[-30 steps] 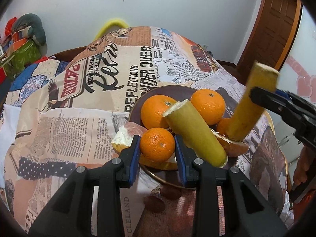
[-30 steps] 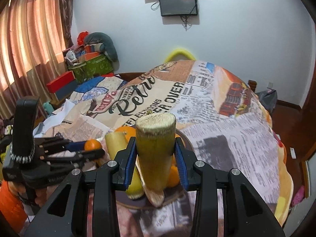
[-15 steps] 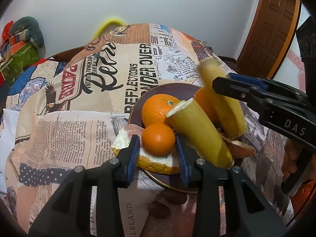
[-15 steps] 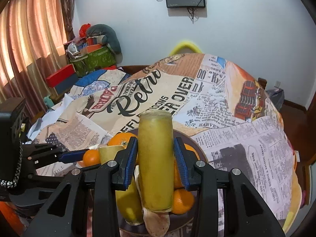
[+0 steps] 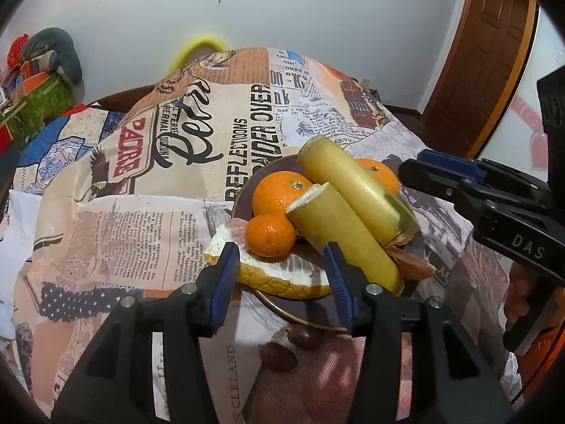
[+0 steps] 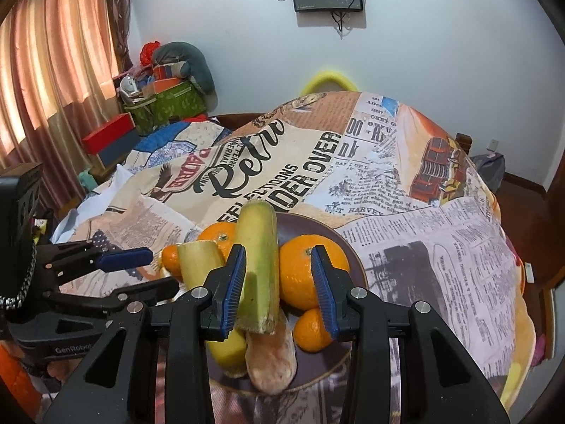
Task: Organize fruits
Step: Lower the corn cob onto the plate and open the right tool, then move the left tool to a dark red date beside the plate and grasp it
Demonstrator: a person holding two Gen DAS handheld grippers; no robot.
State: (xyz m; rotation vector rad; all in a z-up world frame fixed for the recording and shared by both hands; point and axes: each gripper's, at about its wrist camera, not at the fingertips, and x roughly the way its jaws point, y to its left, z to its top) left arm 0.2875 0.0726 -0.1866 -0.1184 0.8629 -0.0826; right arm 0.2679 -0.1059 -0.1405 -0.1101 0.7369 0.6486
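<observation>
on the table under a newspaper-print cloth (image 5: 148,219) sits one dark plate (image 5: 303,312), and all the fruit is heaped in it. going left to right in the left wrist view: a piece of pomelo peel (image 5: 279,277) with white pith lies over the plate's near-left rim, a small orange (image 5: 270,235) rests on it, and a larger orange (image 5: 279,194) sits just behind. next come two yellow-green cane pieces side by side, the nearer one (image 5: 339,233) touching the farther one (image 5: 356,190), both slanting down toward the near right. a third orange (image 5: 378,173) shows behind them at the far right. the right wrist view shows a fourth, small orange (image 6: 312,330) at the plate's near-right side, so four oranges in all.

the left gripper (image 5: 282,275) is spreading, its pads either side of the peel and small orange without pressing on them. the right gripper (image 6: 279,289) stands apart too, with the farther cane piece against its left pad only and a gap to the right pad.
</observation>
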